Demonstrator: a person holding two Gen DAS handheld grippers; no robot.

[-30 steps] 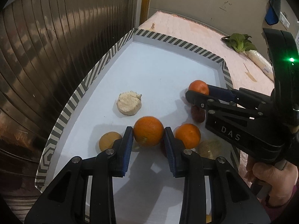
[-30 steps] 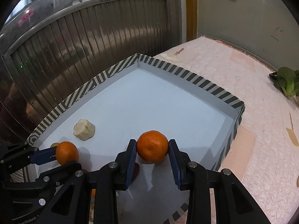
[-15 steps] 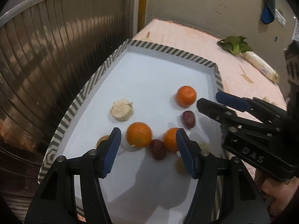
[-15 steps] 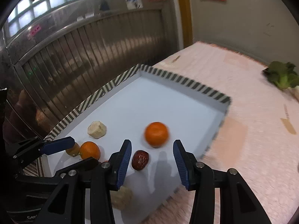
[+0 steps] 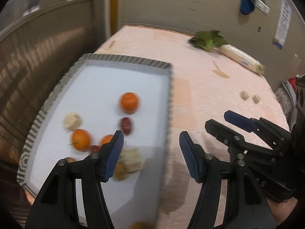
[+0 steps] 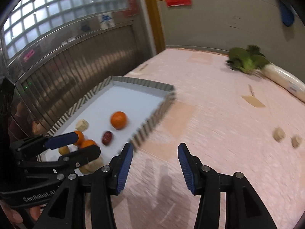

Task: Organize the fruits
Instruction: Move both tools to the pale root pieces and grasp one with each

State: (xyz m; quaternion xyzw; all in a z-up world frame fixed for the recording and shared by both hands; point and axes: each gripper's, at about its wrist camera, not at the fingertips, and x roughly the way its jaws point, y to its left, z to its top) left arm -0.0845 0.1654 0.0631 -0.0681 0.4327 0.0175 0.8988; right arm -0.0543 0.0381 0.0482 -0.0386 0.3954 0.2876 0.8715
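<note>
A white tray with a striped rim (image 5: pixel 129 59) (image 6: pixel 144 81) holds three oranges (image 5: pixel 129 102) (image 5: pixel 80 139) (image 6: pixel 118 120), a dark red date (image 5: pixel 126 125) (image 6: pixel 107 137), pale banana chunks (image 5: pixel 72 121) (image 6: pixel 82 124) and small brown fruits. Two more pale chunks (image 5: pixel 245 96) (image 6: pixel 278 134) lie on the pink tablecloth to the right. My left gripper (image 5: pixel 150 152) is open and empty above the tray's right edge. My right gripper (image 6: pixel 154 166) is open and empty over the cloth, right of the tray.
A green leafy vegetable (image 6: pixel 246 60) and a white radish (image 6: pixel 282 79) lie at the far right of the table. A metal shutter (image 6: pixel 66 72) runs along the left side. The pink cloth (image 6: pixel 219 126) spreads between the tray and the vegetables.
Both grippers let go of their oranges in the tray, opened wide, drew back and swung right, away from the tray. The oranges now rest in the tray.
</note>
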